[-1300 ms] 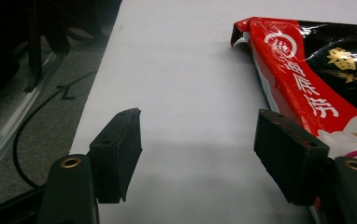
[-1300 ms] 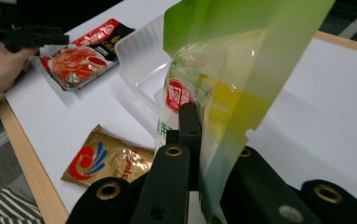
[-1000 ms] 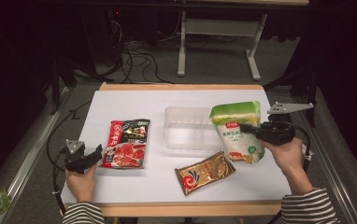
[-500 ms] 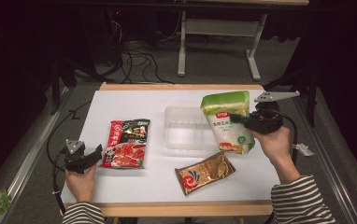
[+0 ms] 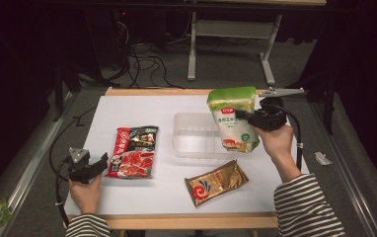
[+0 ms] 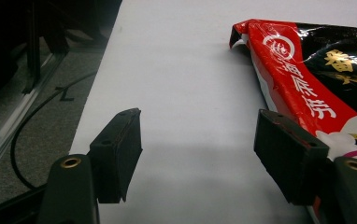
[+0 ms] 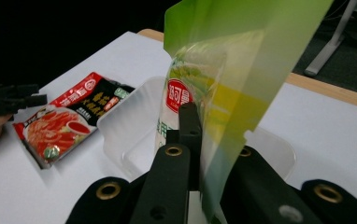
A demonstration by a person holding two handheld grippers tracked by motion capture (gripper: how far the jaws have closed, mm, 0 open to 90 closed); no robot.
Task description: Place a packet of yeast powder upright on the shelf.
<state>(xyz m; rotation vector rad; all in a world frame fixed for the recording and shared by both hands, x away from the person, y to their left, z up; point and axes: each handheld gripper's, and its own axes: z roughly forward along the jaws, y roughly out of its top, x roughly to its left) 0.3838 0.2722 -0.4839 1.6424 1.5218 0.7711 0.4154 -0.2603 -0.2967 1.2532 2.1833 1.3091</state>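
Glossy green pouch pinched in right claw; left claw spread wide on matte white table.

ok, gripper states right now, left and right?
Left gripper: open, holding nothing, beside the red packet.
Right gripper: shut on the green bag.

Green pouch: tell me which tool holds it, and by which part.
The right tool is shut on the green pouch, gripping one side edge near the top; the pouch hangs upright over the clear tray. The left tool stands open, holding nothing.
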